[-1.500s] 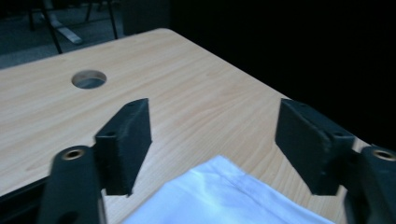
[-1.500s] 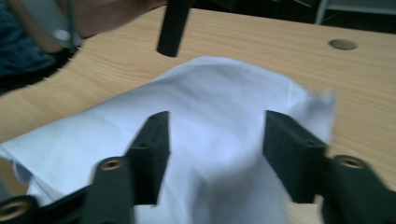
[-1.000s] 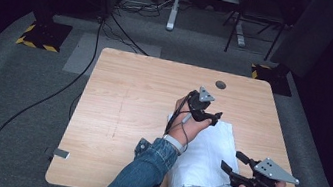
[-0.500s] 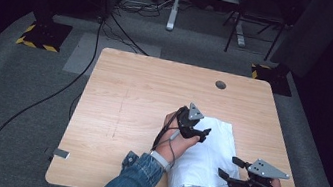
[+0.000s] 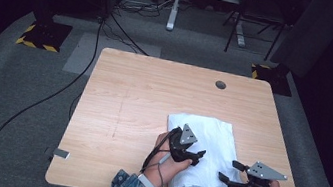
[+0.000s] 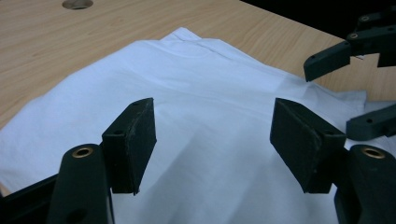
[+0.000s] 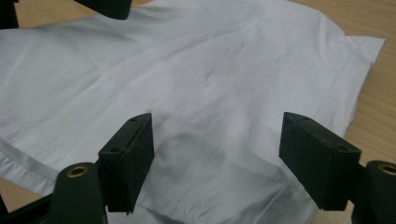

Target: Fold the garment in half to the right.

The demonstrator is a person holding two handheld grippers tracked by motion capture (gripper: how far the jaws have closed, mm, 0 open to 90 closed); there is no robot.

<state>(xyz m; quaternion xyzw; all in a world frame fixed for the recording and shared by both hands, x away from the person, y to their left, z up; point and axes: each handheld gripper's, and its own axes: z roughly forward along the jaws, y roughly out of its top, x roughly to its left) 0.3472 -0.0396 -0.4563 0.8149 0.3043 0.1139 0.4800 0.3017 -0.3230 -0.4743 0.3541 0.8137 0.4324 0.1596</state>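
Note:
A white folded cloth [image 5: 209, 130] lies on the near right part of the wooden table [image 5: 128, 97]. My left gripper [image 5: 197, 155] hovers low over the cloth's near left part, open, with only cloth [image 6: 205, 84] beneath its jaws [image 6: 212, 126]. At the cloth's near right edge my right gripper [image 5: 228, 170] points left, open too. In the right gripper view its pads [image 7: 217, 140] stand wide apart just above the cloth [image 7: 210, 60]. The right gripper's jaws [image 6: 345, 51] also appear at the upper right of the left gripper view. Neither gripper holds anything.
A round cable hole [image 5: 220, 85] sits near the table's far edge. The table's front edge runs just below both hands. On the grey carpet, a cable [image 5: 36, 103] trails left of the table, with striped floor markers [image 5: 38, 44] and furniture legs [image 5: 171, 18] beyond.
My left gripper has moved from the cloth's far edge toward the near side and lower over the cloth. The right gripper has sunk slightly at the cloth's near right edge.

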